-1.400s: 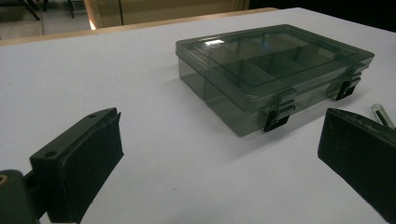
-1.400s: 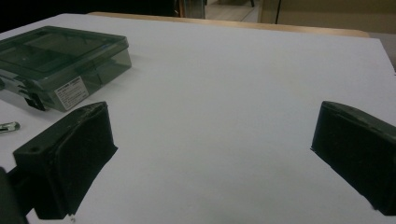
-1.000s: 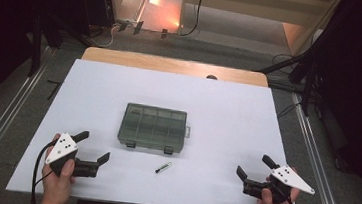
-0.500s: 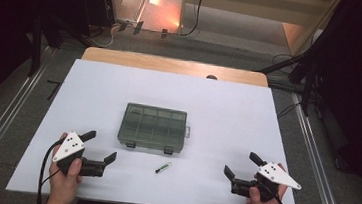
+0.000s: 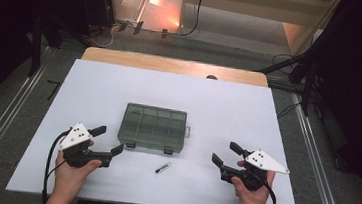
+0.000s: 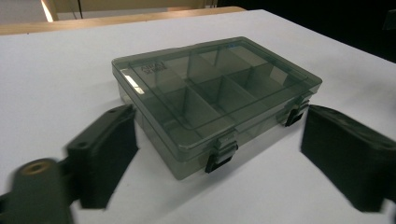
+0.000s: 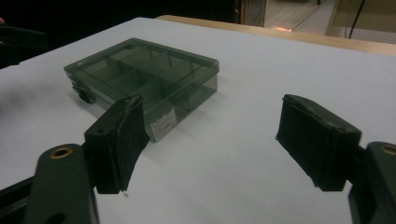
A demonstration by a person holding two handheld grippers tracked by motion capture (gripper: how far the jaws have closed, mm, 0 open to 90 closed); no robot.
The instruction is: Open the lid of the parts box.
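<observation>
Smoky-grey plastic organiser box (image 5: 153, 128) sat lid-shut at worktop (image 5: 229, 106) centre, latches facing us at 6 o'clock, probably so we could flip them. Small dark pen-like piece (image 5: 162, 167) lay just off its 6 o'clock edge. Our left gripper (image 5: 106, 140) hovered at the box's 8 o'clock, right gripper (image 5: 225, 154) well apart at 4 o'clock; both jaws had just been closing a bit yet were released, nothing between them. We flanked the box, likely lining up to work it from both sides.
</observation>
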